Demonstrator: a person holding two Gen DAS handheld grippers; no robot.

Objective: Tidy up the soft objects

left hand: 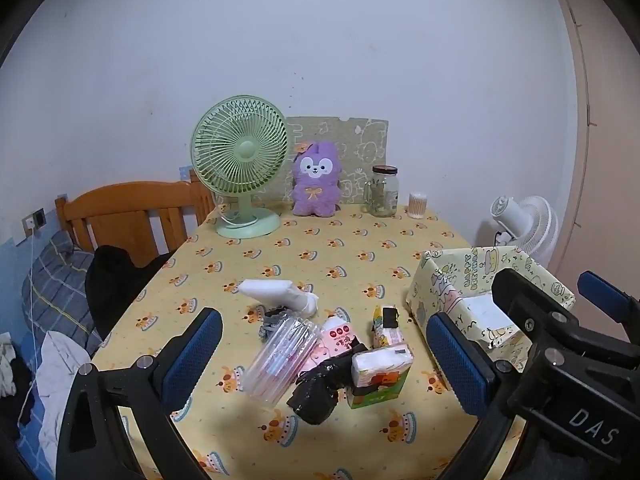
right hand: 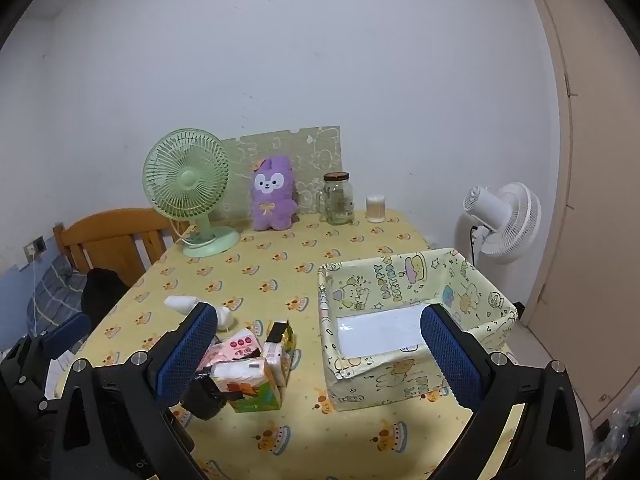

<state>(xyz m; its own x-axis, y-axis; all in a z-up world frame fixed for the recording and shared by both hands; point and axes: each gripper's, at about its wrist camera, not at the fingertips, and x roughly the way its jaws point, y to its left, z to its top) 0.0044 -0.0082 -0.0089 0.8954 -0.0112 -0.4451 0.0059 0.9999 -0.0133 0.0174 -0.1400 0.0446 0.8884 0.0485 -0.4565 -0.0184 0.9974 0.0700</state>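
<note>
Soft-goods pile: tissue pack [left hand: 380, 376], black bag [left hand: 316, 394], clear bubble sleeve [left hand: 280, 360], pink packet [left hand: 340, 338], white sock [left hand: 280, 294]; heaped mid-table toward the near edge. Patterned box [right hand: 408, 376] stands at the right edge, a white sheet [right hand: 380, 332] on its floor.

Left gripper [left hand: 324, 364]: level above the near edge, fingers spread wide, pile between and beyond them, untouched.

Right gripper [right hand: 316, 360]: same height, fingers wide apart, empty; pile beside its left finger, box beside its right.

Left view alone shows the sleeve; right view alone shows the whole inside of the box.
</note>
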